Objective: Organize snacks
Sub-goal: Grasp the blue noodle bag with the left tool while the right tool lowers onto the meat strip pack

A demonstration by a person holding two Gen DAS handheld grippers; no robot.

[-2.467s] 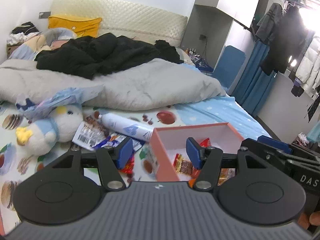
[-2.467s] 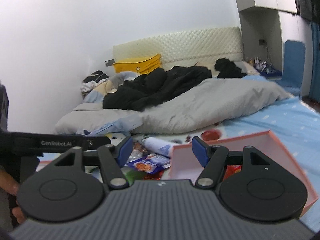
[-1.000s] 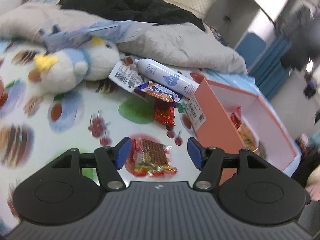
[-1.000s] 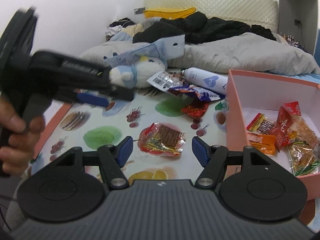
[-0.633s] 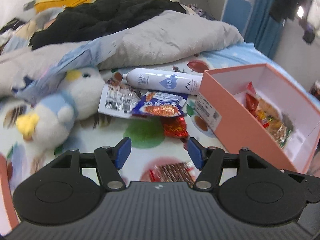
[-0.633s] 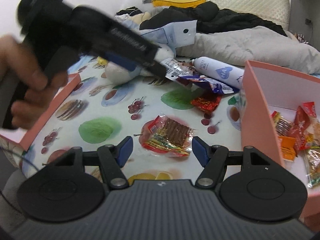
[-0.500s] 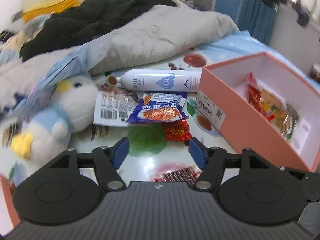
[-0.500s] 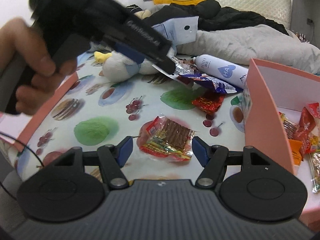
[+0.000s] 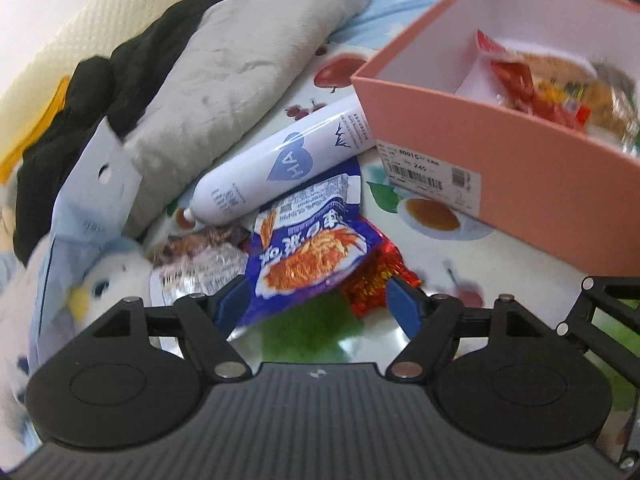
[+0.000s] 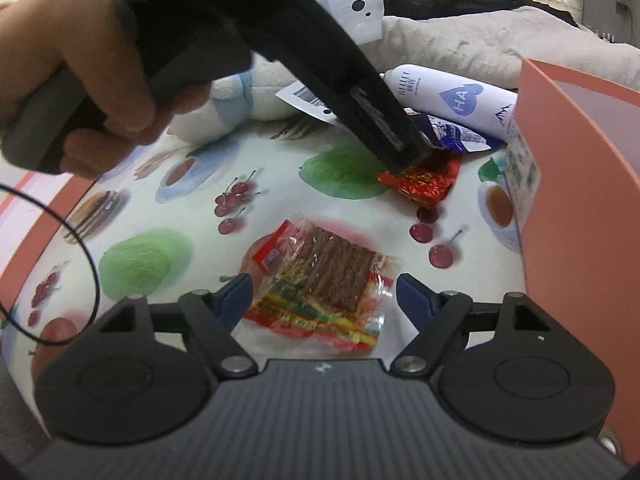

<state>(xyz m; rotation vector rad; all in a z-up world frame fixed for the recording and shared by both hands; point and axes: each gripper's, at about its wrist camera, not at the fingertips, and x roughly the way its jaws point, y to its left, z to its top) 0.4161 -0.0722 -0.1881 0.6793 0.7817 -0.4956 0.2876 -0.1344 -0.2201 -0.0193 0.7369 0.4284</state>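
The left gripper [image 9: 316, 300] points down at a pile of snacks on the fruit-printed glossy sheet [image 10: 192, 200]. Its 2 blue-padded jaws have just been opening and stand wide; the lower edge of the blue-and-white crinkly snack bag [image 9: 308, 240] and the small red foil packet [image 9: 376, 276] lie in the gap, but neither pad presses on them. In the right wrist view the left gripper's tip sits right at the red foil packet [image 10: 424, 180], with the person's left hand [image 10: 76, 76] wrapped round its black handle.

The right gripper [image 10: 324, 298] hangs low over the clear packet of brown strips with red and yellow print [image 10: 320, 284]. Its jaws have also just been opening and are spread to either side of that packet, not gripping it.

The pink cardboard box [image 9: 500, 136] stands to the right, already holding several orange and red snack packets [image 9: 540, 88]. A white spray bottle with a blue heart [image 9: 288, 164] lies against the box's side, just behind the blue bag. A white-and-blue plush bird [image 9: 80, 280] lies left of the pile, beside a silver barcoded wrapper [image 9: 192, 268].
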